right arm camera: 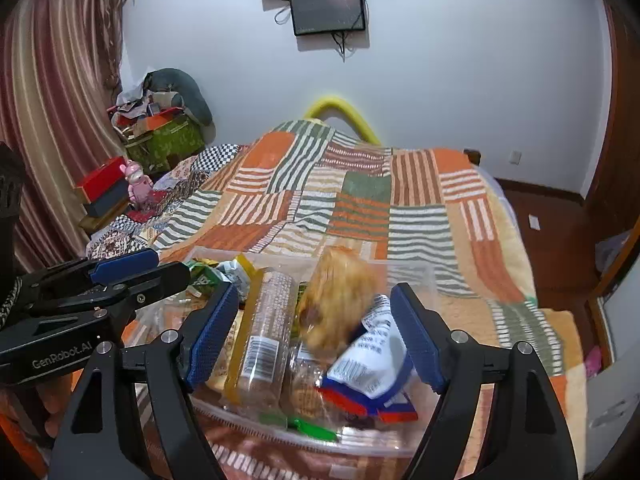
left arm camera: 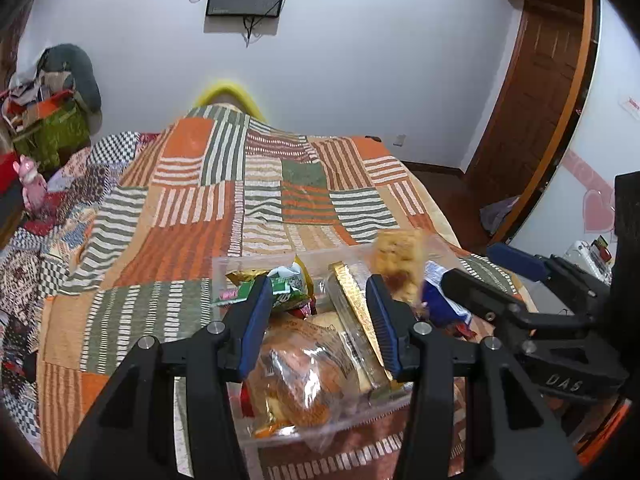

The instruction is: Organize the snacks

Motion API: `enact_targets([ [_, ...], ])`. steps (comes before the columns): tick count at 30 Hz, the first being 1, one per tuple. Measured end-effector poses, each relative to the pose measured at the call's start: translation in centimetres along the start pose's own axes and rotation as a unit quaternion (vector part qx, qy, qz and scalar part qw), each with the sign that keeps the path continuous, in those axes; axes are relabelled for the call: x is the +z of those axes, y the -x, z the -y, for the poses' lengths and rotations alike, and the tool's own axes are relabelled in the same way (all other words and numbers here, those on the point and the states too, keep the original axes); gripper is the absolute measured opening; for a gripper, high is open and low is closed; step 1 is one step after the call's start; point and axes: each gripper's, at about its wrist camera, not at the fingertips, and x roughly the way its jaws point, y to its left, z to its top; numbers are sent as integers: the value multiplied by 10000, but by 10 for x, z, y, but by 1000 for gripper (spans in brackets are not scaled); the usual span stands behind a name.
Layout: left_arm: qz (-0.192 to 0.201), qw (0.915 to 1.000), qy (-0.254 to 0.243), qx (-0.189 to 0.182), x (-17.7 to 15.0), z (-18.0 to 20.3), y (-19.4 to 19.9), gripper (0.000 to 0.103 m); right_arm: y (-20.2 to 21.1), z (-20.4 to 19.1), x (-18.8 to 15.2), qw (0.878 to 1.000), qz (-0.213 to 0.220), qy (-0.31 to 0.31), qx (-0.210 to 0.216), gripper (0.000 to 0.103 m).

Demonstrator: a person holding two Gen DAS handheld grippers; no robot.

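Observation:
A clear plastic bin [left arm camera: 256,260] of wrapped snacks sits on the patchwork bed, also in the right wrist view [right arm camera: 416,272]. My left gripper [left arm camera: 320,300] is open above it, over a wrapped bread [left arm camera: 304,376] and a gold-edged cracker pack [left arm camera: 352,300]. My right gripper [right arm camera: 316,312] is open and empty over the bin. A blurred golden pastry in clear wrap [right arm camera: 340,300] is between its fingers, apart from both pads, above a blue-white packet [right arm camera: 372,356]; it also shows in the left wrist view [left arm camera: 396,264]. A green packet [left arm camera: 280,292] lies at the bin's left.
The patchwork blanket [left arm camera: 240,200] covers the bed around the bin. A cluttered pile with a green box [right arm camera: 168,140] and a pink toy [right arm camera: 138,182] stand at the far left. A wooden door [left arm camera: 540,100] is on the right.

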Motion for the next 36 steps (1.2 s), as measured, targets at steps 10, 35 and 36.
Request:
enact_targets([
  [10, 917, 9957, -58, 91, 0, 23, 106, 48, 87, -6, 4, 9975, 694, -44, 122, 76],
  [35, 2670, 9610, -580, 438, -64, 86, 287, 102, 241, -47, -29, 9738, 2252, 294, -63, 103],
  [36, 2674, 9609, -577, 435, -65, 86, 287, 102, 240, -48, -29, 9736, 2261, 287, -102, 103],
])
